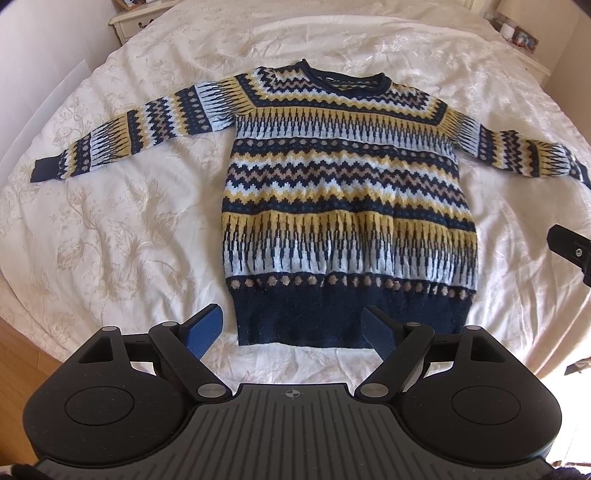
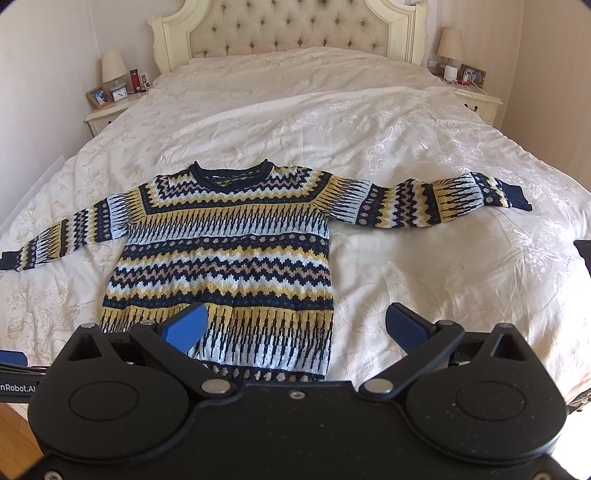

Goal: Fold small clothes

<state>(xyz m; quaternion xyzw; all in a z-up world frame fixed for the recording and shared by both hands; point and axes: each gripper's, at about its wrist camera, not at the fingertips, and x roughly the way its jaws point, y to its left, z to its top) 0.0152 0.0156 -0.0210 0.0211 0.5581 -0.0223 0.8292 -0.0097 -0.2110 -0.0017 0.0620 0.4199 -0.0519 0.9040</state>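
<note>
While you hold both tools over the foot of the bed, this is the layout:

Sweater: your patterned knit sweater (image 1: 343, 206) lies flat, front up, on the cream bedspread (image 1: 110, 221), both sleeves spread out sideways, collar toward the headboard (image 2: 291, 29).

Left gripper: your left gripper (image 1: 291, 328) is spread wide and empty, fingers either side of the navy hem.

Right gripper: your right gripper (image 2: 295, 326) is equally wide, empty, above the sweater's lower right corner.

Nightstands: one each side, with lamps.
</note>
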